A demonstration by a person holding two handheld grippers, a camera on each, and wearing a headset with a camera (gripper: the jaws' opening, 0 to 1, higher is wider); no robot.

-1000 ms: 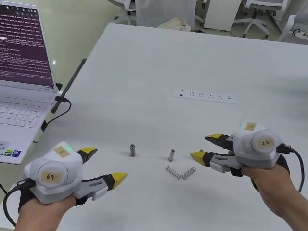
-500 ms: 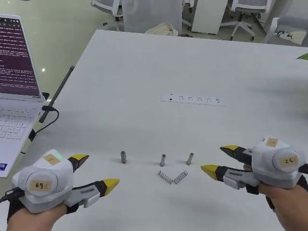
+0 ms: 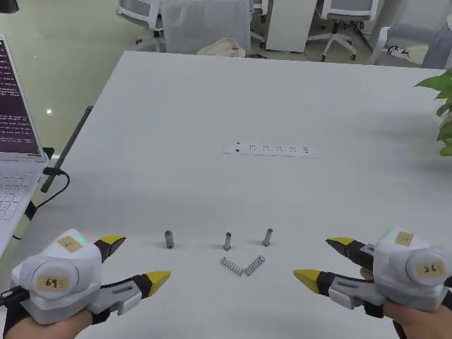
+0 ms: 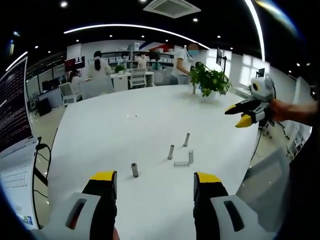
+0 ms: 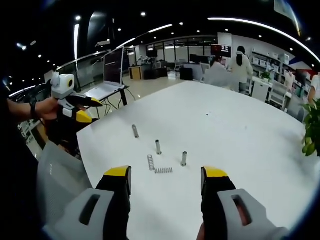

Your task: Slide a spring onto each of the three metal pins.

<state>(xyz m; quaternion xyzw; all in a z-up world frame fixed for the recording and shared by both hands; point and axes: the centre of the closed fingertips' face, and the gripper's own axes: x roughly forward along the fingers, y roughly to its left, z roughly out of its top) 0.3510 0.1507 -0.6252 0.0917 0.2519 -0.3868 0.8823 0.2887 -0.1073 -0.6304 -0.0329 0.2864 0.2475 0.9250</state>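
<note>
1. While both hands are hovering over the near edge, a white desk [image 3: 212, 106] is stretching away toward the room, its matte top catching soft, even light.
2. Three metal pins [image 3: 227, 241] are standing upright in a row along the near edge, each apart from the next. The leftmost pin [image 3: 169, 239] is looking thicker and ribbed, though I cannot tell whether a spring is sitting on it.
3. Two loose springs [image 3: 231, 266] are lying flat between that row and the near edge, just beside the middle and right pins, their ends meeting in a shallow V.
4. A white power strip [image 3: 267, 149] is lying around the desk's middle, well apart from the pins.
5. The left hand-held gripper [image 3: 139, 259] is hanging by the near left corner with its yellow-tipped jaws spread wide and gripping nothing.
6. The right hand-held gripper [image 3: 320, 258] is hanging by the near right corner, its jaws likewise parted and gripping nothing.
7. A laptop [image 3: 10, 134] is sitting past the left edge with text glowing on its screen, and a black cable [image 3: 44, 185] is trailing beside it.
8. Office chairs [image 3: 339, 21] are standing beyond the far edge on a pale green floor [image 3: 63, 63], and a leafy plant [image 3: 441, 106] is leaning in at the right edge.
9. Ceiling light strips [image 4: 125, 27] are curving overhead in the left gripper view, and people [image 4: 98, 62] are gathering at distant workstations.
</note>
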